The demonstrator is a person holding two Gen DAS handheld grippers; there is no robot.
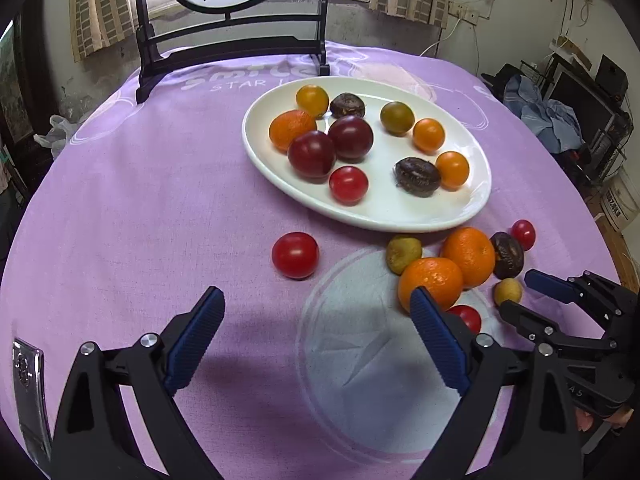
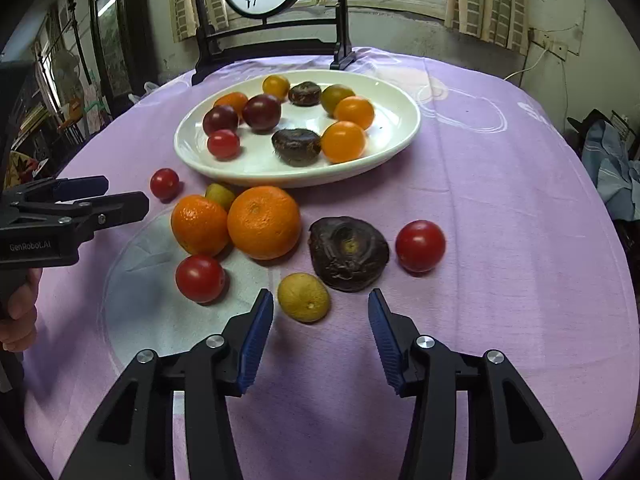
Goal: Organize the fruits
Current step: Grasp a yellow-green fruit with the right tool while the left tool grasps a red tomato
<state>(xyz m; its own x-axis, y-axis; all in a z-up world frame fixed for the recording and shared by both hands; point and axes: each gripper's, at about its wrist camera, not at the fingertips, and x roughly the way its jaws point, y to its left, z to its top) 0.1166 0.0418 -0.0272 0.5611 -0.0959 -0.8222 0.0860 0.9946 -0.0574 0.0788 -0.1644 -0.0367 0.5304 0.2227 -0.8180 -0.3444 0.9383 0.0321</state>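
Right gripper [image 2: 320, 312] unclenched, empty, nosing at small round yellow-green fruit [image 2: 303, 297]. Left gripper [image 1: 316, 312] spread wide, empty. Risk: off-centre pinch, fruit squirts off purple tablecloth [image 2: 500, 208].

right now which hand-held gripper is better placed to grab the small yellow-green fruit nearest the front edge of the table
Right. The right hand-held gripper stands open with the small yellow-green fruit just ahead of its fingertips. The left hand-held gripper faces bare purple tablecloth.

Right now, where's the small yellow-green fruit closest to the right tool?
In the right wrist view the small yellow-green fruit lies on the purple cloth, just ahead of the right tool, beside the dark wrinkled fruit.
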